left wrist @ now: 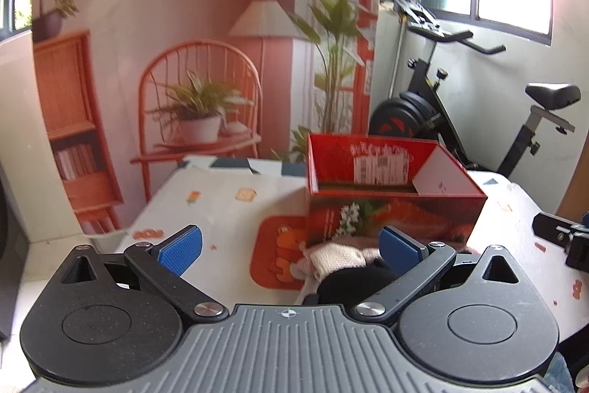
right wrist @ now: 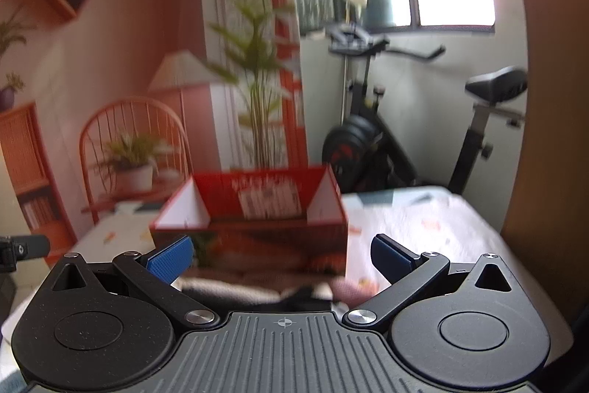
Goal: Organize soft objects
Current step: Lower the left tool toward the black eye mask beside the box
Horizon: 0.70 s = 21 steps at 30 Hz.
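Biggest thing out there is the table [left wrist: 228,201], dressed in a pale cloth dotted with small orange prints, set in front of a backdrop of a warm orange room. Behind its far right corner stands a black exercise bike [left wrist: 434,105], saddle up and handlebars out.

On the table sits the red cardboard box [left wrist: 390,194], top open, a white shipping label on its inner back wall and a white flap folded down inside at the right. From the right wrist view the same box [right wrist: 257,227] reads blurred, with a white flap at each end.

Under the box's near left corner lies an orange mat [left wrist: 274,253] with a cartoon print, partly covered.

Now the soft things: a small pile lies on the table just in front of the box. There is a cream knitted piece [left wrist: 337,256], a pinkish piece behind it touching the box's front wall, and a black fabric item [left wrist: 353,279] nearest the camera. What kind of garments they are, I cannot tell.

The left gripper [left wrist: 291,249] has its blue pads spread wide, nothing between them; the pile sits toward its right pad, the black item close against that finger. The right gripper [right wrist: 279,258] is spread just as wide and holds nothing, pointed at the box front with the pile low between its fingers, too blurred to sort. At the left view's right edge a black piece of the other gripper pokes in.
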Motion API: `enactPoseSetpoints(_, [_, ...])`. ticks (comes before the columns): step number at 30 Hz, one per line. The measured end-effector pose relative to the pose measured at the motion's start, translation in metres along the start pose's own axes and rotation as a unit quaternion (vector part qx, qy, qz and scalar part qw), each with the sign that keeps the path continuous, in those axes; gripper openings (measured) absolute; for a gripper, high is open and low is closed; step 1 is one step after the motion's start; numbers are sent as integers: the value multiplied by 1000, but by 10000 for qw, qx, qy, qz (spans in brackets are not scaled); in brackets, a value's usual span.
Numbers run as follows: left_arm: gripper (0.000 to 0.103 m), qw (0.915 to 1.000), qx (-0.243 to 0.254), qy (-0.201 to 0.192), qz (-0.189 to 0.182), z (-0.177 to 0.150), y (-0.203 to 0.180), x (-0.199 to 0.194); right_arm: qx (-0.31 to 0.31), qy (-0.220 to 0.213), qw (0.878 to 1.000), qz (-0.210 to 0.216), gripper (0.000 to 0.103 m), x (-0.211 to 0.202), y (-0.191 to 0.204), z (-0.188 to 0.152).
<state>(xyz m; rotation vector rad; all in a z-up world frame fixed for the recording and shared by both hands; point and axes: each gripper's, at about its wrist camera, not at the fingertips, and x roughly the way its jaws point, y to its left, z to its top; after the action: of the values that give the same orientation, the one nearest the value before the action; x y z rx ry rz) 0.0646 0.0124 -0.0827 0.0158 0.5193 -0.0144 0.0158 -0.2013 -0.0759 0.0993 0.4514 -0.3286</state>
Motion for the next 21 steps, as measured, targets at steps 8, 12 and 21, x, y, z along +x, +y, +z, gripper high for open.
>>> enactPoseSetpoints(8, [103, 9995, -139, 227, -193, -20, 10, 41, 12, 494, 9987, 144, 102, 44, 5, -40])
enactPoseSetpoints(12, [102, 9988, -204, 309, -330, -31, 11, 57, -37, 738, 9968, 300, 94, 61, 7, -59])
enactPoseSetpoints(21, [96, 9958, -201, 500, -747, -51, 4, 83, 32, 1234, 9911, 503, 78, 89, 10, -89])
